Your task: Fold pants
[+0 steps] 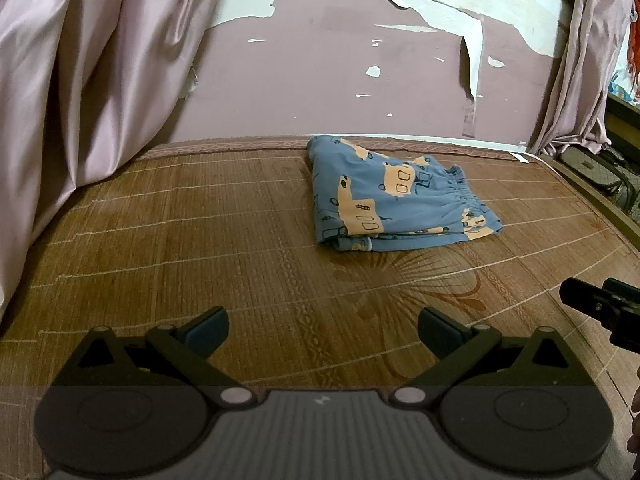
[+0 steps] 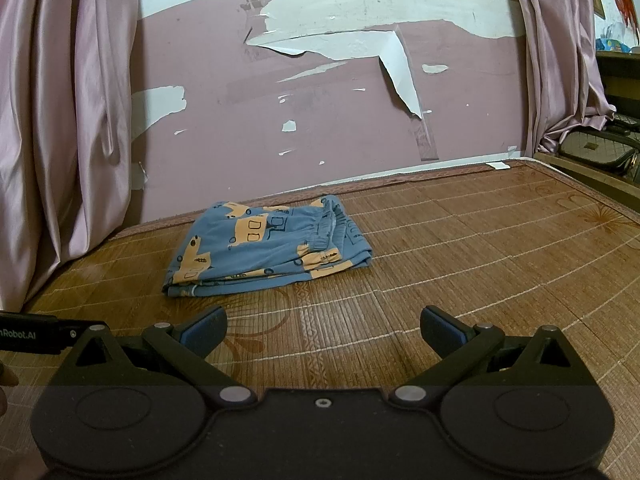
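The blue pants (image 1: 394,196) with orange vehicle prints lie folded into a compact rectangle on the bamboo mat, near the far edge by the wall. They also show in the right wrist view (image 2: 266,246), left of centre. My left gripper (image 1: 322,332) is open and empty, well short of the pants. My right gripper (image 2: 322,332) is open and empty too, also short of them. The right gripper's tip shows at the right edge of the left wrist view (image 1: 600,308). The left gripper's body shows at the left edge of the right wrist view (image 2: 36,334).
The brown bamboo mat (image 1: 200,264) covers the bed. A pink wall with peeling paint (image 1: 320,60) stands behind it. Pink curtains hang at the left (image 1: 80,80) and at the right (image 1: 580,80). Bags and clutter lie past the bed's right edge (image 2: 600,152).
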`<state>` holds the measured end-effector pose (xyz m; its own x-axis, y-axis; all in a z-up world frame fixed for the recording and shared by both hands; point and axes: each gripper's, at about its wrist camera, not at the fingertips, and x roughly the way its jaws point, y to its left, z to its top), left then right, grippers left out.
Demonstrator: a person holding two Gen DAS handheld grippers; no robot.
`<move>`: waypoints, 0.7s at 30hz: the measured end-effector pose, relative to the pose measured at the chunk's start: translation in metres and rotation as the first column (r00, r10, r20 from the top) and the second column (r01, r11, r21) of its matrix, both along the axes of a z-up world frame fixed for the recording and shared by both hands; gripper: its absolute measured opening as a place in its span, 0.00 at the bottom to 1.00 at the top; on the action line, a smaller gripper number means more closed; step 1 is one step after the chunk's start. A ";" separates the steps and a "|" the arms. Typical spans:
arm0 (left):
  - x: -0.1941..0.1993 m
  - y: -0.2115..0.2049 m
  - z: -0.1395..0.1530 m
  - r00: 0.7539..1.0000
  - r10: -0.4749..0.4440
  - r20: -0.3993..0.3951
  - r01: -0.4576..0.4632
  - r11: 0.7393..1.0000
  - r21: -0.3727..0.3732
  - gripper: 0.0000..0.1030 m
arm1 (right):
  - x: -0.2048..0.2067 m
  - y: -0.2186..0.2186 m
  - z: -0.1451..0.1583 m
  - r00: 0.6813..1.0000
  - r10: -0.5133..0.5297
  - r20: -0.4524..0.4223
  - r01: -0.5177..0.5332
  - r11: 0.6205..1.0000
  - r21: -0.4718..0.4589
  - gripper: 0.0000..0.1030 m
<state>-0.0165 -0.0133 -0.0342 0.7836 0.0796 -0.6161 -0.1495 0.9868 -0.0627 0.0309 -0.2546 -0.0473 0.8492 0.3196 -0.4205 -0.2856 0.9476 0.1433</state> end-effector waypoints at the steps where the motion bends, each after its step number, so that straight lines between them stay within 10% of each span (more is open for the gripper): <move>1: 0.001 0.001 0.000 1.000 0.005 -0.008 -0.005 1.000 -0.002 1.00 | 0.001 0.000 0.000 1.000 0.000 0.000 0.000 1.000 0.000 0.99; 21: 0.002 -0.002 0.004 0.999 0.030 -0.029 -0.029 0.999 0.040 1.00 | 0.000 -0.001 -0.001 1.000 0.001 -0.005 -0.001 1.000 0.001 0.99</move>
<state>-0.0149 -0.0150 -0.0307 0.7618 0.1266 -0.6353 -0.1795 0.9836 -0.0192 0.0314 -0.2551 -0.0479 0.8469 0.3205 -0.4243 -0.2855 0.9472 0.1458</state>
